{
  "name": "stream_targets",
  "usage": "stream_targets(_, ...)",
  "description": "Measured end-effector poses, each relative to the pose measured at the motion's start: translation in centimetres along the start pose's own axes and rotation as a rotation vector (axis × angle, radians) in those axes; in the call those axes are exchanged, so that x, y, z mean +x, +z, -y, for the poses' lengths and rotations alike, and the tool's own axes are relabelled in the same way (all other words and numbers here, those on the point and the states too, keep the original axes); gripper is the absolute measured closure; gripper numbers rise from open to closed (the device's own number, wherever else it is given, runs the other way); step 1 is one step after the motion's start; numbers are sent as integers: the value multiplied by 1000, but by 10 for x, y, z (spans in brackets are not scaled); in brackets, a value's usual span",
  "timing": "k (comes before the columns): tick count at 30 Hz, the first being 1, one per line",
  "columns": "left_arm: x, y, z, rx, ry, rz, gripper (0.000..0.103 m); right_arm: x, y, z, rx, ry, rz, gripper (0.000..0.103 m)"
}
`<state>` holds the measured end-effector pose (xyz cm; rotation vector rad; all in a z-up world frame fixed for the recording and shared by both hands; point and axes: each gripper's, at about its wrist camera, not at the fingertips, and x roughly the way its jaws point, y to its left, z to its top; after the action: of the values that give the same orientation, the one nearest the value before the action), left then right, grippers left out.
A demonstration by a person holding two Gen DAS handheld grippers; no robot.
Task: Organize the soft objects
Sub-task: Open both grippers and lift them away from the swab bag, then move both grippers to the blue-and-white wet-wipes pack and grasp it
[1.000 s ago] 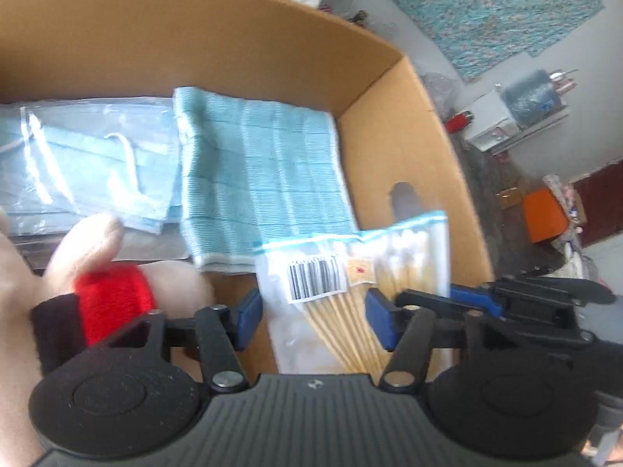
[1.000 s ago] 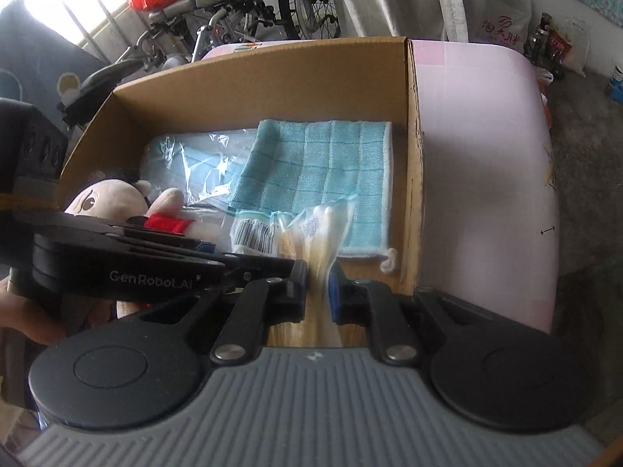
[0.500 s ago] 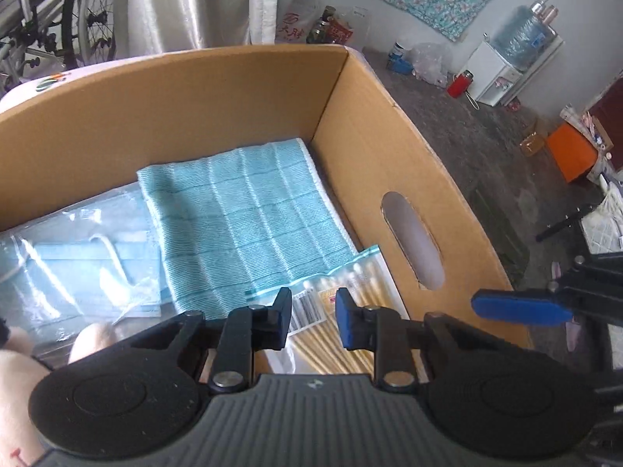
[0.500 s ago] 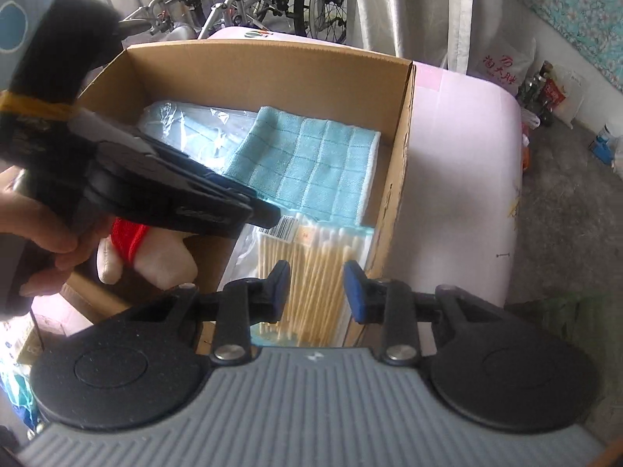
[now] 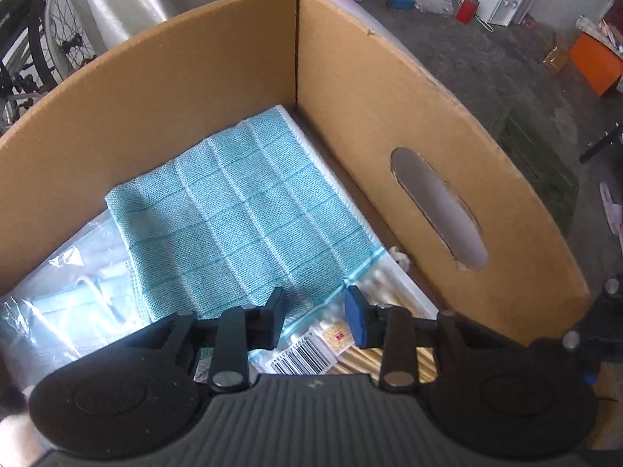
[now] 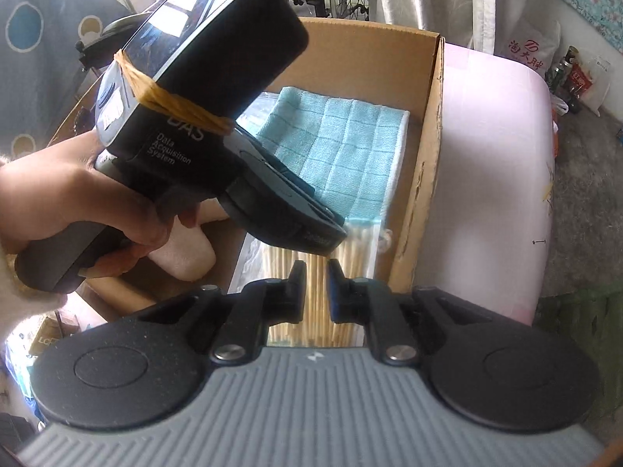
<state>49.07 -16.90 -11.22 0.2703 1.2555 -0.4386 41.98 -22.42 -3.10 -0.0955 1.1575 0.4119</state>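
A cardboard box [image 5: 194,89] holds a folded teal cloth [image 5: 241,210], bagged face masks [image 5: 70,303] and a clear zip bag of cotton swabs [image 5: 335,342]. My left gripper [image 5: 316,317] is open and empty, hovering over the swab bag's top edge. In the right wrist view my right gripper [image 6: 316,286] is open with a narrow gap, empty, above the swab bag [image 6: 335,272] near the box [image 6: 428,155] wall. The cloth [image 6: 342,148] lies beyond. A plush toy's leg [image 6: 187,257] shows under the left hand unit [image 6: 202,89].
The box stands on a pink surface [image 6: 490,179]. Its right wall has a handle cutout [image 5: 440,210]. Wheelchairs and curtains stand behind; an orange stool [image 5: 592,62] and a red bottle are on the floor to the right.
My right gripper let go of the swab bag, which now lies in the box, and pulled back. My left gripper lifted and narrowed, then opened a little.
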Motion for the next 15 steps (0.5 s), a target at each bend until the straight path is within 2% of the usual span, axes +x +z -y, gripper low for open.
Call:
stream_targets(3,-9,-6,7,30,14,52,68,-1,-2,-1,22,4,13,93)
stream_targets(6,-31,-13,3,-23,-1,108,68,-10,-3,0,68,5,35,93)
stream_targets(8,-52,-18,-4,-51,16,140,68,-25,-4,-2,75,16,71,93)
stream_targets(11,-98,-33,-18,-100,25,206,68,-54,-7,-12,61,24,123,92)
stream_targets(13,-137,-46,-26,-147,13,268,63,-77,-11,-24,37,39,158,92)
stream_targets(15,-175,-73,-32,-194,-7,344,57,-100,-17,-39,0,61,192,91)
